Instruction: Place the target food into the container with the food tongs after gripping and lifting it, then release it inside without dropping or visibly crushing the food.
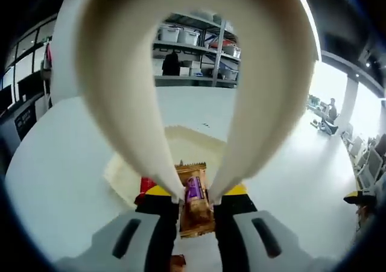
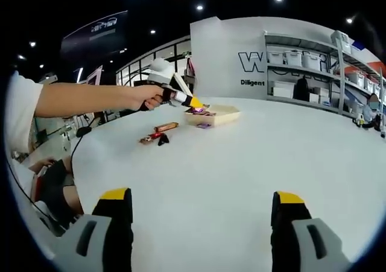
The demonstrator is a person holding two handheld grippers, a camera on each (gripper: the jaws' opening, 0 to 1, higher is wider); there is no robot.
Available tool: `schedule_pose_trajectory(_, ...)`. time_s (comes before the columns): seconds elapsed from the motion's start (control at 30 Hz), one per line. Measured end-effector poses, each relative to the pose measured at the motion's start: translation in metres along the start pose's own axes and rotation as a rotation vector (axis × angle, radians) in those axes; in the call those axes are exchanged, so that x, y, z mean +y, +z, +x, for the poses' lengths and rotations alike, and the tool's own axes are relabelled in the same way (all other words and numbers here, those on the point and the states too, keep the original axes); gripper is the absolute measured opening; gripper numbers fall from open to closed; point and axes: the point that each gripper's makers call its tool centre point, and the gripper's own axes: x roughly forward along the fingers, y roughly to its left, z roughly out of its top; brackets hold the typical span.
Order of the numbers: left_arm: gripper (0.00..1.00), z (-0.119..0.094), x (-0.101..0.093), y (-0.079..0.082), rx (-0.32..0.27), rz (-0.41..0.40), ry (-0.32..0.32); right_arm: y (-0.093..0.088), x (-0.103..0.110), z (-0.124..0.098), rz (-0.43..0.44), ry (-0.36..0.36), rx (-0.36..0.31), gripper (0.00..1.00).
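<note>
My left gripper (image 1: 197,191) is shut on cream food tongs (image 1: 120,103), whose two arms run forward and narrow to their tips. The tips pinch a gold snack packet with a purple label (image 1: 195,202). It hangs over a pale, shallow wooden container (image 1: 128,175) on the white table. In the right gripper view, a person's hand holds that gripper (image 2: 172,94), and the tongs' tip with the purple packet (image 2: 196,105) sits just above the container (image 2: 218,115). My right gripper (image 2: 202,221) stands open low over the table, with nothing between its jaws.
A red packet (image 1: 146,183) lies beside the container. Left of the container in the right gripper view lie two snack bars (image 2: 164,127) (image 2: 151,139), and in front of it a small purple packet (image 2: 204,126). Shelves with bins (image 2: 301,73) line the far wall.
</note>
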Motion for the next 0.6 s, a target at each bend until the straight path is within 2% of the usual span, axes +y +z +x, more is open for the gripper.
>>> schedule_pose_trajectory(0.1,0.21,0.012,-0.001,0.0,0.022,0.026,-0.007,-0.003,-0.007,0.003,0.003,-0.012,0.013,0.94)
schedule_pose_trajectory(0.23,0.21,0.022,-0.001,-0.004,0.036,0.006,-0.016,-0.006,-0.011,0.005,0.006,-0.015,0.022,0.94)
schedule_pose_trajectory(0.37,0.21,0.03,-0.003,-0.004,0.024,0.007,-0.023,-0.009,-0.015,0.007,0.01,-0.018,0.031,0.94)
schedule_pose_trajectory(0.47,0.22,0.038,-0.001,-0.008,0.041,0.028,-0.018,-0.01,-0.018,0.008,0.01,-0.021,0.037,0.94)
schedule_pose_trajectory(0.6,0.22,0.043,0.0,-0.009,0.021,0.039,-0.024,-0.01,-0.02,0.008,0.014,-0.025,0.038,0.94)
